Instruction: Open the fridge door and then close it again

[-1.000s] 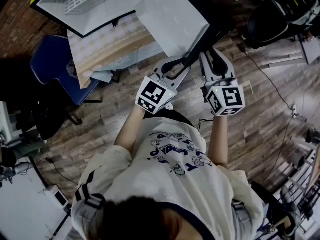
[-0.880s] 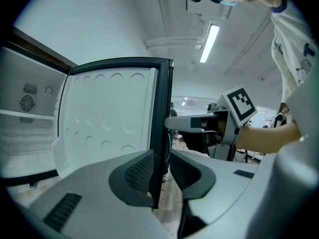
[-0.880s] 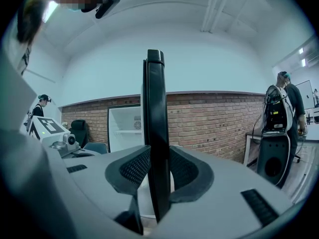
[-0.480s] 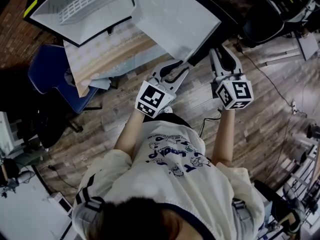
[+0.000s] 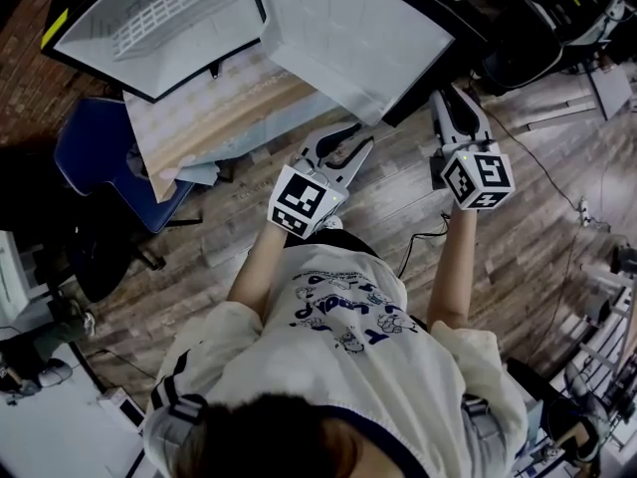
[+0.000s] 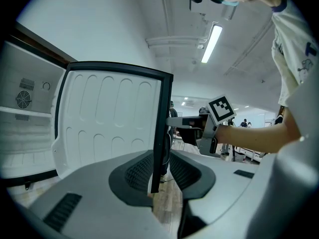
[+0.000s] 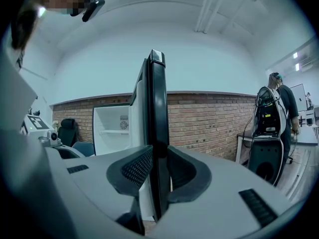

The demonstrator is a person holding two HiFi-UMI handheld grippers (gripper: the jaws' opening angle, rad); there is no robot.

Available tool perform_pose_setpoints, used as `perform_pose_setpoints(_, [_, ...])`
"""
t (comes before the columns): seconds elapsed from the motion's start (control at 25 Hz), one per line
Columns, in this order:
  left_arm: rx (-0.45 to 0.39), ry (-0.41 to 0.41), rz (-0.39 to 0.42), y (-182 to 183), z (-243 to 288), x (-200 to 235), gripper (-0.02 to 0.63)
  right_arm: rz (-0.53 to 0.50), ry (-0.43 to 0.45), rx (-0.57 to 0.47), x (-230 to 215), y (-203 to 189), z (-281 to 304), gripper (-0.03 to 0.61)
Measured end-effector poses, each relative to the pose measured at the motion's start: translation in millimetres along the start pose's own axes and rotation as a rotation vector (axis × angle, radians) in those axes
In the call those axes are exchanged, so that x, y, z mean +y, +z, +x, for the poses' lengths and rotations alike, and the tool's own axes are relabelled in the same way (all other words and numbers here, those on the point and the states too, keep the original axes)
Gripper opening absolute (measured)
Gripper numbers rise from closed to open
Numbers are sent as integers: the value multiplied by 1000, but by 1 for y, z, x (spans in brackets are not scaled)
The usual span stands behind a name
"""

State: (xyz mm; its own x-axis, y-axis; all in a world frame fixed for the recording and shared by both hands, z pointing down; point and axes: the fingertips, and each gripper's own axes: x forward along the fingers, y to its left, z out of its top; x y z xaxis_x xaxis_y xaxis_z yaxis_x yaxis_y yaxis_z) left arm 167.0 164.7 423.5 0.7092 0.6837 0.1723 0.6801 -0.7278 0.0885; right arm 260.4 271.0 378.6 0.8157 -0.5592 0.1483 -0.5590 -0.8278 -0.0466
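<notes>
The white, black-edged fridge door (image 5: pixel 348 38) stood open. The left hand-held gripper (image 5: pixel 353 139) clamped its edge, and the right hand-held gripper (image 5: pixel 456 103) was closing onto it. Shutting it was probably left.

Open fridge door (image 6: pixel 109 123) edge-on, white inner liner at left, dark edge between left gripper (image 6: pixel 160 169) jaws, apparently clamped

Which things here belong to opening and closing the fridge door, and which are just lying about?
Job: fridge; fridge door; left gripper, fingers clamping the door's edge; right gripper, fingers closing on that edge.
Lying about: blue chair; black machine by the brick wall; floor cable.
</notes>
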Motion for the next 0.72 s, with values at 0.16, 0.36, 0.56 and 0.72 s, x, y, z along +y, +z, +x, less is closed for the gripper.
perform_pose_setpoints(0.16, [-1,3,-2,0,2,4,109,7,1,4,-4,0,3,95])
perform_pose_setpoints(0.36, [-2,-9,-2,2,5,3,109,5,12,9,-3,1,1,95])
perform_pose_setpoints(0.56, [-10,-14,12,7,6,-3,109,-34,25,29,5,1,-2,89])
perform_pose_setpoints(0.72, [-21,-20,29,11,4,-9,109,-49,43,39,16,-1,-7,89])
